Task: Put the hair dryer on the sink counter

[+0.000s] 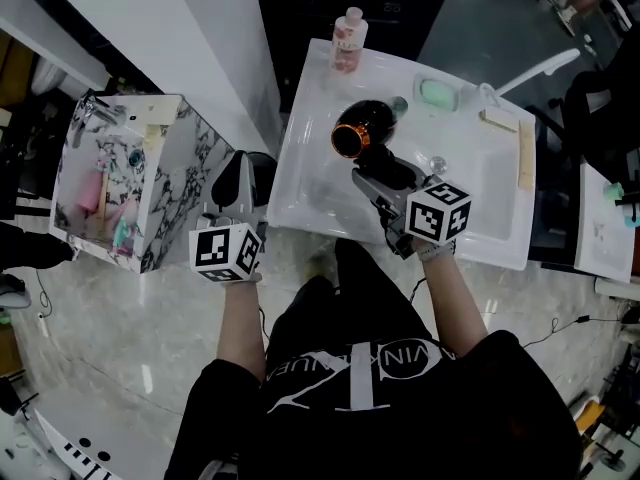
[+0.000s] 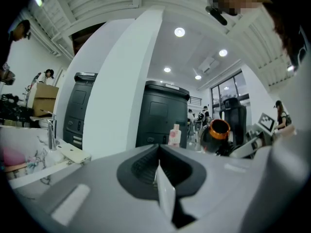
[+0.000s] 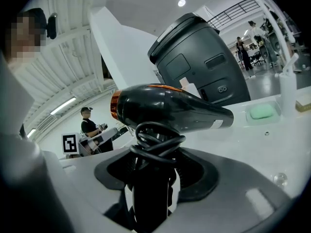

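The black hair dryer has an orange ring at its rear and hangs over the basin of the white sink counter. My right gripper is shut on its handle, where the black cord is wound. In the right gripper view the dryer lies crosswise above the jaws, and the right gripper clamps the handle. My left gripper hovers beside the counter's left edge, shut with nothing in it. The left gripper view shows that gripper with its jaws together and the dryer off to the right.
A pink bottle stands at the counter's far edge. A green soap lies in its dish near a white faucet. A marble-patterned cabinet with toiletries stands to the left. A white wall panel runs between it and the sink.
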Tool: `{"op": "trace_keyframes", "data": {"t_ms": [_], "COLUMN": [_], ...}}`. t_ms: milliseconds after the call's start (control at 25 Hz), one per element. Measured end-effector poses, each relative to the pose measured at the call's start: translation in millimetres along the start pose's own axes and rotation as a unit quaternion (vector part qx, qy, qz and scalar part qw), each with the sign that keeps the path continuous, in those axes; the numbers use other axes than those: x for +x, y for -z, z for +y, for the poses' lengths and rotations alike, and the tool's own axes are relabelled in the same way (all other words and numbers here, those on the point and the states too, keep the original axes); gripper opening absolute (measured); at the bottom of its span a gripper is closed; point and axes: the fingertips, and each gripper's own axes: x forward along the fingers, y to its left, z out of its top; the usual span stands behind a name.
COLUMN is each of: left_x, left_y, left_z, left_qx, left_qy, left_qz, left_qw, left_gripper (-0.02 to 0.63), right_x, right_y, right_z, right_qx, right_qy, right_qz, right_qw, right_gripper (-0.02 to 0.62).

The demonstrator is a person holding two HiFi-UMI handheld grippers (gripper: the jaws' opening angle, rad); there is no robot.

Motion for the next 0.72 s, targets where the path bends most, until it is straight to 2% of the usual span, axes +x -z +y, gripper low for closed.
{"op": "trace_keyframes", "data": {"t_ms": [240,720], "left_x": [40,98], "left_y": [-12,6], "left_z": [12,10], "left_qx": [0.001,-0.005], "left_qy": [-0.01,0.003], "left_qz": [-0.004,0.023], "left_qw": [0.9999,0.9997], "left_gripper": [0.0,0.0], "right_x": [33,77], "right_y": [-18,-13], "right_z": [-23,-77], "right_qx": [-0.028,-0.069], "right_qy": [0.004,0.06], "right_qz": [0.038,0.104], "right_qw": [0.999,0.99], "right_gripper": [0.259,0.259]}}
